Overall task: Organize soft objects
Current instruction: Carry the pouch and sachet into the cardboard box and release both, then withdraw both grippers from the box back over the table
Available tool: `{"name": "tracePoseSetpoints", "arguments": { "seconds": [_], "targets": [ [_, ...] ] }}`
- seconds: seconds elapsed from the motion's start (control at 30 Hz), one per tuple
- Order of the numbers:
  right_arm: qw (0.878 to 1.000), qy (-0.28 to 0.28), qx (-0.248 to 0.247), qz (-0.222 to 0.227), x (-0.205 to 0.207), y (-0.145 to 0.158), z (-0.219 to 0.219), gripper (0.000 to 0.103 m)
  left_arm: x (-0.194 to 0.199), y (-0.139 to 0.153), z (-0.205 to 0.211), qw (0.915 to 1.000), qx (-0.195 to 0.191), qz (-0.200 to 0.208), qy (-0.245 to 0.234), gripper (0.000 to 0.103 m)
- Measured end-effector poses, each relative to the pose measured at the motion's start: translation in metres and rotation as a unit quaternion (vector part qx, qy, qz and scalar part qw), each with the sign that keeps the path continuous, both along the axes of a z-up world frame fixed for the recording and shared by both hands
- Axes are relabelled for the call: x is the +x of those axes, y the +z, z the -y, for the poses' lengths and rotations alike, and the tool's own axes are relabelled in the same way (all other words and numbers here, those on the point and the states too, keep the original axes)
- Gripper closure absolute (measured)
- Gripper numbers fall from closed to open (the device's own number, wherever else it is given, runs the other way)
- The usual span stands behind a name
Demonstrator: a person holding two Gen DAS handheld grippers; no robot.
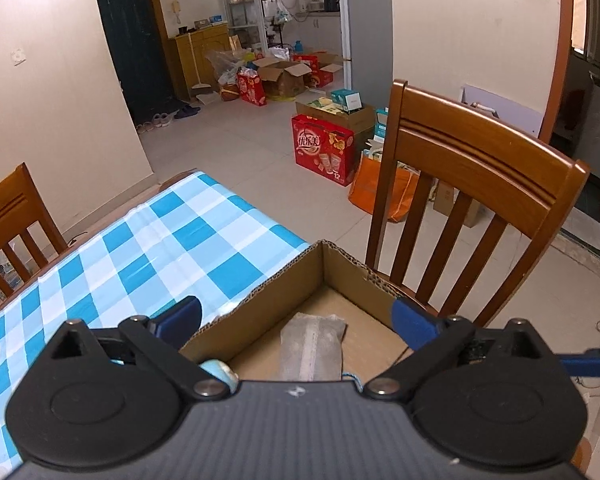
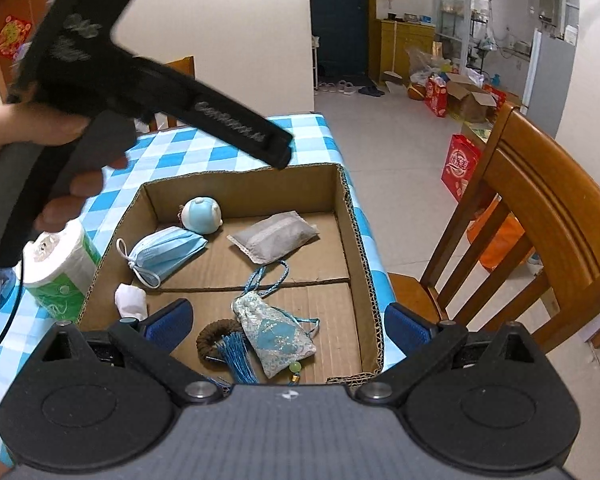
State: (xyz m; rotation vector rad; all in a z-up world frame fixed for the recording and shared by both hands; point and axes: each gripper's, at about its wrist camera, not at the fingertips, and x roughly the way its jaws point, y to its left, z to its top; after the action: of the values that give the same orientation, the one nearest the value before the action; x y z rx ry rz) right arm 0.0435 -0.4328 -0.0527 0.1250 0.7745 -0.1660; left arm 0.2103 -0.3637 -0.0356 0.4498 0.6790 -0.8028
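We've got the left hand-held gripper [image 1: 296, 322] spread wide over the cardboard box [image 2: 350, 224], nothing between its blue pads [image 1: 182, 318], not touching anything. No earlier frame, so that's all we can say. The right hand-held gripper [image 2: 288, 326] is wide open too, hovering above the box's near half, holding nothing. The box sits at the desk's [image 2: 228, 140] right edge, next to a wooden chair [image 2: 540, 216]. Inside we see a grey sachet [image 2: 272, 234] toward the far right, a blue face mask [image 2: 168, 252] and a round blue plush [image 2: 202, 214] on the left, a brocade pouch [image 2: 276, 332] and a brown bracelet [image 2: 214, 332] near us. A toilet roll [image 2: 58, 268] stands just outside the box's left wall.
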Motion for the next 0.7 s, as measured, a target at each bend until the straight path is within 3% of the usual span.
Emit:
{"name": "tracePoseSetpoints", "arguments": {
  "seconds": [0.7],
  "targets": [
    [1.000, -0.019, 0.005, -0.012, -0.011, 0.001, -0.015, 0.000, -0.054, 0.020, -0.076, 0.9984, -0.049, -0.008, 0.028, 0.001]
  ]
}}
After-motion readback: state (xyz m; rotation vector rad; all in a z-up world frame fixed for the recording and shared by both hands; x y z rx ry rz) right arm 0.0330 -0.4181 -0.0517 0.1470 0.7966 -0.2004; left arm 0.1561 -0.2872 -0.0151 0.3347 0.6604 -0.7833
